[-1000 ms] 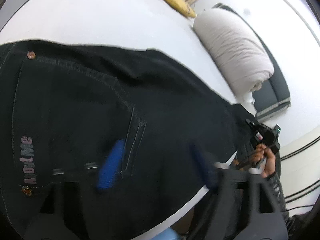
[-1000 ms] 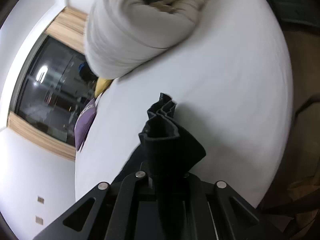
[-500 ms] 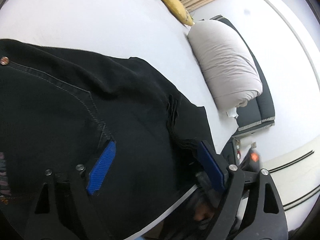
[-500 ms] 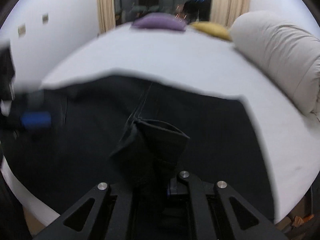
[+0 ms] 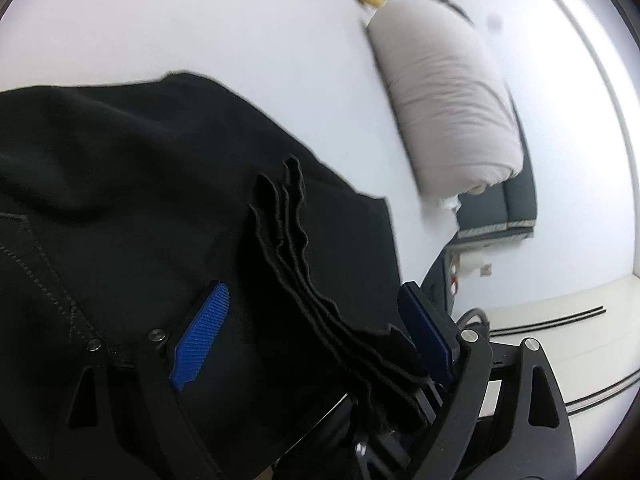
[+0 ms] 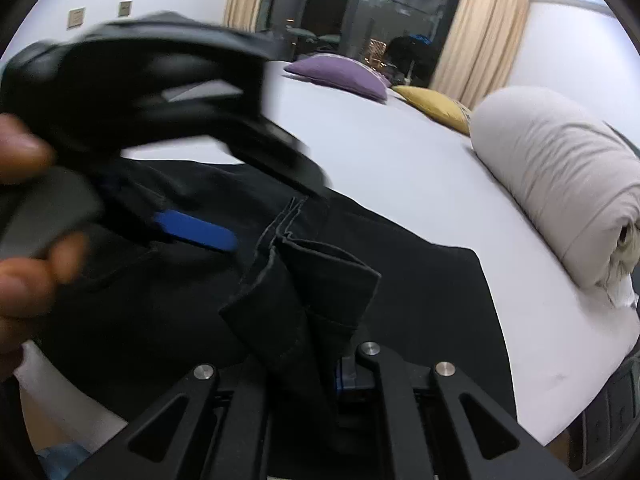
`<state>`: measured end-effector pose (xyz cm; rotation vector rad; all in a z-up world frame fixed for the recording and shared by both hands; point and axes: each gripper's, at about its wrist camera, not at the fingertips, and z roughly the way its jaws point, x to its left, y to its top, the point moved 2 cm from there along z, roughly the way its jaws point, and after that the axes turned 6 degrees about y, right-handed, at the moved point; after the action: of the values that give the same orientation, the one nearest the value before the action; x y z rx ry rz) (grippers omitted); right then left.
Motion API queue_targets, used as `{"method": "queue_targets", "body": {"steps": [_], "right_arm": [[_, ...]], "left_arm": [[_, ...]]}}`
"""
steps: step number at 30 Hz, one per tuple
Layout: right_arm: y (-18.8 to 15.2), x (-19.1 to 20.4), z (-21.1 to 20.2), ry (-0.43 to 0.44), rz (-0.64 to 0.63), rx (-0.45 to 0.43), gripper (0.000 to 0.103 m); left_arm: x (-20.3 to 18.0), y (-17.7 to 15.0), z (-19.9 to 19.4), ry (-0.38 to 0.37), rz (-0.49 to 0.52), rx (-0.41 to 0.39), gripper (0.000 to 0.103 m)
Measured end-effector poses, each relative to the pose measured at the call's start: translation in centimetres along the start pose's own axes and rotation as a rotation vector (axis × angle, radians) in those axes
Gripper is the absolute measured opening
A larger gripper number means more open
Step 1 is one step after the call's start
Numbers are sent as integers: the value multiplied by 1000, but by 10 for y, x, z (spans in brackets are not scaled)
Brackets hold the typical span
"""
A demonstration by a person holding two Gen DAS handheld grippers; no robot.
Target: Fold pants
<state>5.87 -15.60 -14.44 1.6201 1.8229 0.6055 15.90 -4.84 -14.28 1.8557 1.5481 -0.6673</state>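
Note:
Black pants point(image 5: 120, 184) lie spread on a white bed point(image 5: 200, 20). My right gripper point(image 6: 316, 376) is shut on the bunched leg hems point(image 6: 312, 288) and holds them above the spread pants point(image 6: 400, 280). My left gripper point(image 5: 316, 332) is open, its blue pads point(image 5: 202, 336) on either side of the same layered hems point(image 5: 304, 280). The left gripper also shows blurred in the right wrist view point(image 6: 152, 104), close at the upper left, with one blue pad point(image 6: 196, 230) over the cloth.
A rolled beige duvet point(image 6: 560, 184) lies on the right of the bed. A purple pillow point(image 6: 340, 74) and a yellow pillow point(image 6: 432, 106) sit at the far end. A dark window with curtains point(image 6: 368, 12) is behind. The bed edge is near me.
My right gripper has carried the leg hems back over the pants toward the left gripper. The left gripper has closed in, so the hems now lie between its open fingers.

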Motion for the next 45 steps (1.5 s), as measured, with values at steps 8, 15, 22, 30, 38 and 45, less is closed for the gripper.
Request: {"method": "queue_targets", "body": {"steps": [8,15,22,30,38,45], "right_arm": [[7,48,-5,7,-202,-45,9],[5,82,-9,36,-346,-62,8],[-2,91,17,73,-393,-6,9],[-3,80,25,176,-334,60,67],[16,-40,14,684,125,174,50],[27,-169,99,911,615,186,44]], "left_arm": [[13,6,-7,51,27,13,16],[27,0,-32,69,34,-32,10],[60,-10,-37,131,-17,-40,10],[39,-17,-32,297,63,-129,11],[-17,-42,-30,570,347,-232,11],[-15,-65,19,739,460,-154,12]]}}
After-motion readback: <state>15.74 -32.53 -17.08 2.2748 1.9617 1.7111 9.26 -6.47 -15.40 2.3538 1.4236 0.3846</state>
